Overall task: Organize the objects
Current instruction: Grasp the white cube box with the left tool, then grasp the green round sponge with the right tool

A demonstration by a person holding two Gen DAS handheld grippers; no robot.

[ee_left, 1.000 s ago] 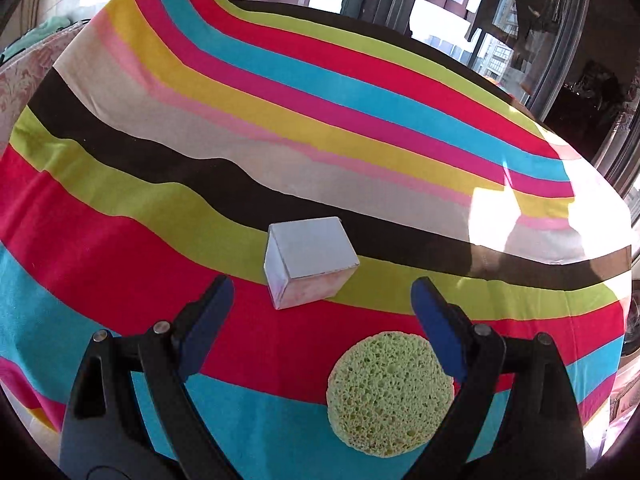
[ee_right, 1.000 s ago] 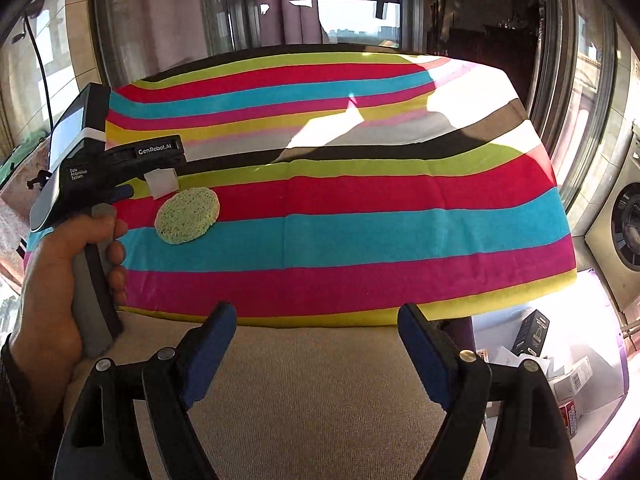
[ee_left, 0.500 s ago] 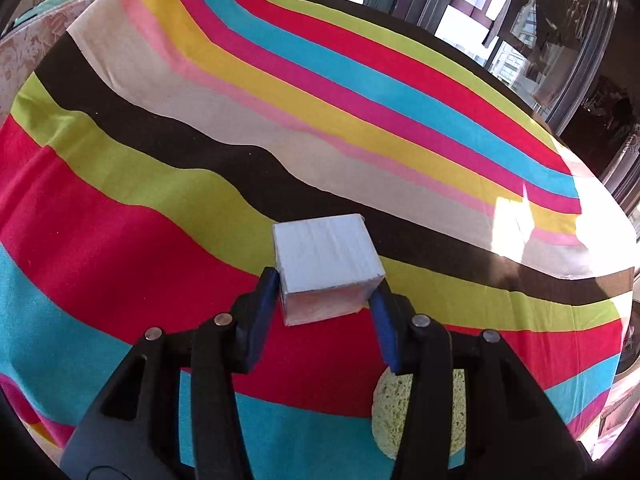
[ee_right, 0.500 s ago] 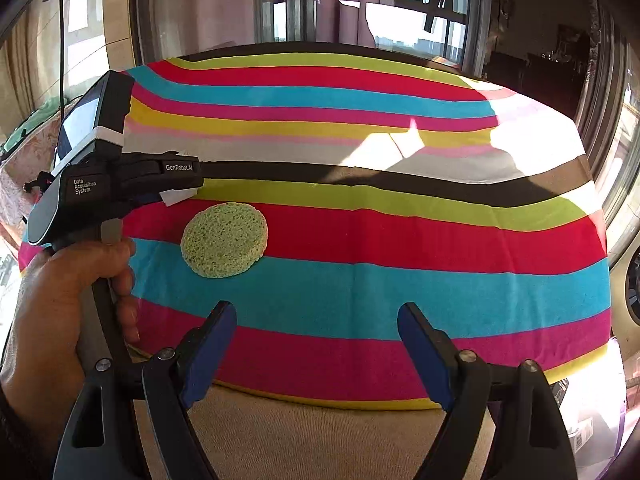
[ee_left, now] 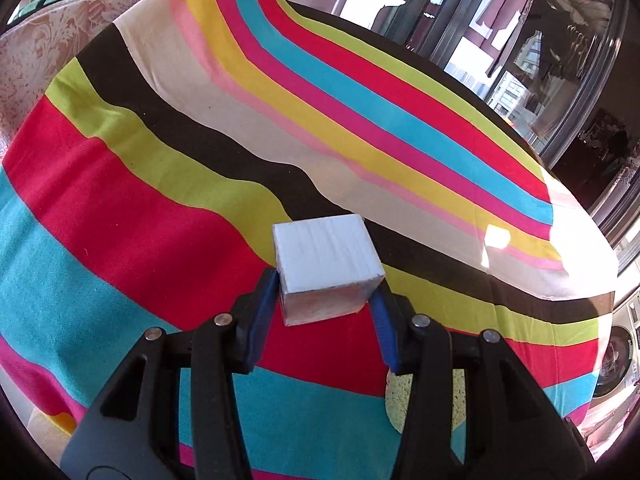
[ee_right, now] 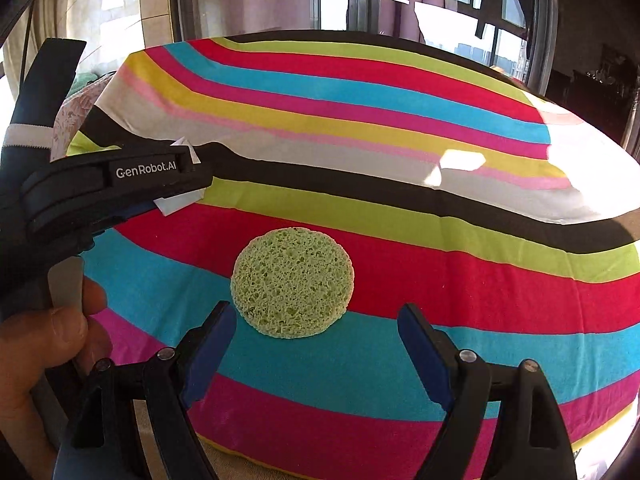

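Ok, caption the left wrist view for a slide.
Left tongs shut on a white cube above the striped tablecloth.

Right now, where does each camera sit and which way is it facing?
Left wrist: on the left tongs, facing along the fingers over the striped cloth; they are shut on the white cube.
Right wrist: on the open right tongs, facing across the cloth at the green sponge; the person's left hand shows at left.
Shared: cube, sponge, cloth, and the left tongs themselves.
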